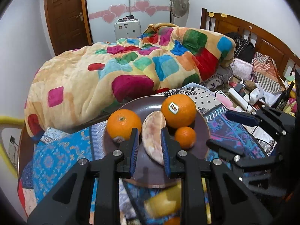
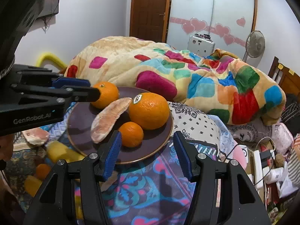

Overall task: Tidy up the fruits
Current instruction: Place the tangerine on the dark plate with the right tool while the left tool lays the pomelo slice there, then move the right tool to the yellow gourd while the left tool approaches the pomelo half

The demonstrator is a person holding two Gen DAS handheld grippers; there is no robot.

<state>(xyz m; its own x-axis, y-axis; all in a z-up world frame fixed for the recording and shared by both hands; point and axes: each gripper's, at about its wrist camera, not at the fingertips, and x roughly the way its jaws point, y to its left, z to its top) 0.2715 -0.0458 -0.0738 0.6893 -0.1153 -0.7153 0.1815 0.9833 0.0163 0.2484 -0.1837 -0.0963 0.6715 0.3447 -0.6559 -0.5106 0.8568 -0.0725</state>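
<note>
We look along two pairs of tongs at a dark brown plate (image 2: pixel 165 129) resting on a patterned cloth (image 2: pixel 142 183) spread over the bed. On the plate sit a large orange with a sticker (image 2: pixel 149 110), a second orange (image 2: pixel 107 93) at the far left, a small orange (image 2: pixel 131 134) near the front rim, and a peeled pomelo segment (image 2: pixel 108 120) lying aslant between them.

Our left tongs (image 1: pixel 150 144) stand partly spread on either side of the pomelo segment (image 1: pixel 152 135); whether the blue pads actually press it or only flank it we cannot tell. Our right tongs (image 2: pixel 147 150) are spread wide and grasp nothing, hovering at the plate's near rim just beside the small orange.

To the left, off the plate, lie another pale peeled piece (image 2: pixel 36 136) and some blurred yellow and orange fruit (image 2: pixel 56 151).

We judge the segment soft, light and easily bruised, its membrane likely slippery, so a gentle hold across its thick middle suits it best. The oranges seem firm, round and prone to roll; we would take them across their widest part.
</note>
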